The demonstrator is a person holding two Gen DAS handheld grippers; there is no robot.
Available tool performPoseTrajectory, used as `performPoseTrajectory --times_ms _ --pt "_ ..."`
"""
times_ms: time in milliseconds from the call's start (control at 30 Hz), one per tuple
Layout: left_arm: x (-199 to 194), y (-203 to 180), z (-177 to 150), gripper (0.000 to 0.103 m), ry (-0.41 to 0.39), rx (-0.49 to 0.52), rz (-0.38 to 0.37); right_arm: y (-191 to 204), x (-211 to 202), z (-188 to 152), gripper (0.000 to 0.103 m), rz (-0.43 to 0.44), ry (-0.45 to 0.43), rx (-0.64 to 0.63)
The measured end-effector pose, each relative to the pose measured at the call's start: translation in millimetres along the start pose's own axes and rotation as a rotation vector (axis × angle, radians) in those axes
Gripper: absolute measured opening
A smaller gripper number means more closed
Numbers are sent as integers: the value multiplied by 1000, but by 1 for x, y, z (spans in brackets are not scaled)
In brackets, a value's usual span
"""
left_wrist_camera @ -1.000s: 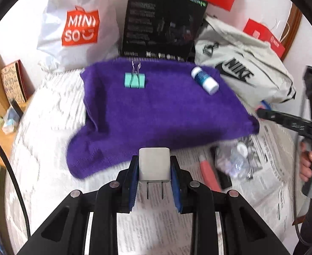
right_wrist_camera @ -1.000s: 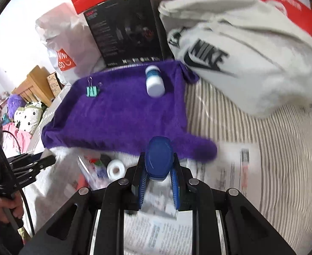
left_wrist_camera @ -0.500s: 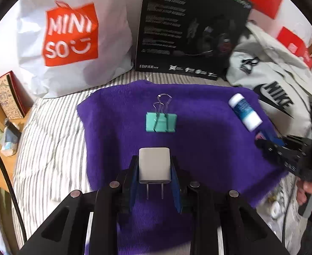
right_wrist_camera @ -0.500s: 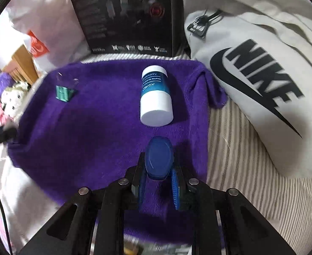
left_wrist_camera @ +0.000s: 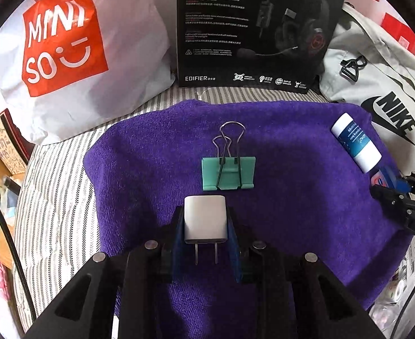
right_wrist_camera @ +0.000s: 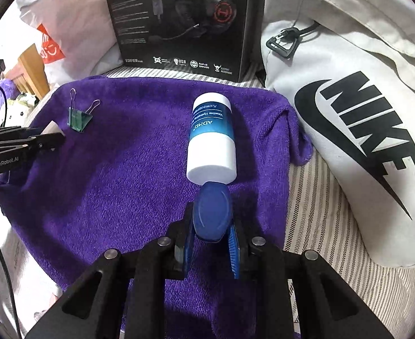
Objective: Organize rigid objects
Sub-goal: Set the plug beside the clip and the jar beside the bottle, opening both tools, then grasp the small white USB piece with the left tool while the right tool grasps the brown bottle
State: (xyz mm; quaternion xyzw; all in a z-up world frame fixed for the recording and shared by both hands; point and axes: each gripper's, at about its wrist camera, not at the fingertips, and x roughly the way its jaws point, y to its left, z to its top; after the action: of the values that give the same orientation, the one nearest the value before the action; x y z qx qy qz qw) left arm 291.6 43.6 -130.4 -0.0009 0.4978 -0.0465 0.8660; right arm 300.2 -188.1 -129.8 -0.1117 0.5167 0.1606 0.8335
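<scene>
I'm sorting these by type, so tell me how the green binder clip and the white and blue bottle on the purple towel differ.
The binder clip is small, angular and mint green with wire handles; the bottle is bigger, round, and white with a blue label. The clip lies near the towel's middle, the bottle towards the side by the Nike bag. Both lie free on the towel, in neither gripper.

both grippers have come forward and down over the purple towel (left_wrist_camera: pixel 292 197); the left gripper (left_wrist_camera: pixel 206 226), gripping a white charger (left_wrist_camera: pixel 205 218), now sits just short of the green binder clip (left_wrist_camera: pixel 228 173), and the right gripper (right_wrist_camera: pixel 211 223), gripping a blue cap (right_wrist_camera: pixel 212 214), nearly meets the white bottle (right_wrist_camera: pixel 211 138)
</scene>
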Motion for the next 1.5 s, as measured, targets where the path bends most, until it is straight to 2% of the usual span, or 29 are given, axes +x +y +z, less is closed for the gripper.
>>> performPoseTrajectory --times_ms 100,267,400,633,733,900,1067,1200,1367,1500 --pt "-1 1 -2 33 -2 -6 -13 -1 -3 -3 24 13 3 -3" --pt "-3 -5 -9 58 12 -2 -38 4 -7 -8 35 29 15 -20" --pt "-8 -9 -14 58 37 -1 2 4 -13 -12 39 25 20 -15" --pt "-64 -10 -34 58 -38 -48 -32 -13 -49 -24 40 103 -15 91" --pt "-87 -20 -50 58 -56 -45 -49 -18 -68 -33 46 85 -39 116" --pt "-110 -53 -89 58 -36 -7 -109 -26 -104 -57 47 90 -79 173" --pt "-112 -85 -131 58 5 33 -160 -27 -131 -96 51 83 -98 201" --pt "-109 -102 -145 58 30 44 -188 -27 -139 -132 51 87 -74 228" --pt "-97 -112 -151 58 65 82 -123 -23 -144 -172 51 96 -39 263" --pt "-92 -108 -157 58 73 84 -94 -25 -145 -191 51 116 -25 301"
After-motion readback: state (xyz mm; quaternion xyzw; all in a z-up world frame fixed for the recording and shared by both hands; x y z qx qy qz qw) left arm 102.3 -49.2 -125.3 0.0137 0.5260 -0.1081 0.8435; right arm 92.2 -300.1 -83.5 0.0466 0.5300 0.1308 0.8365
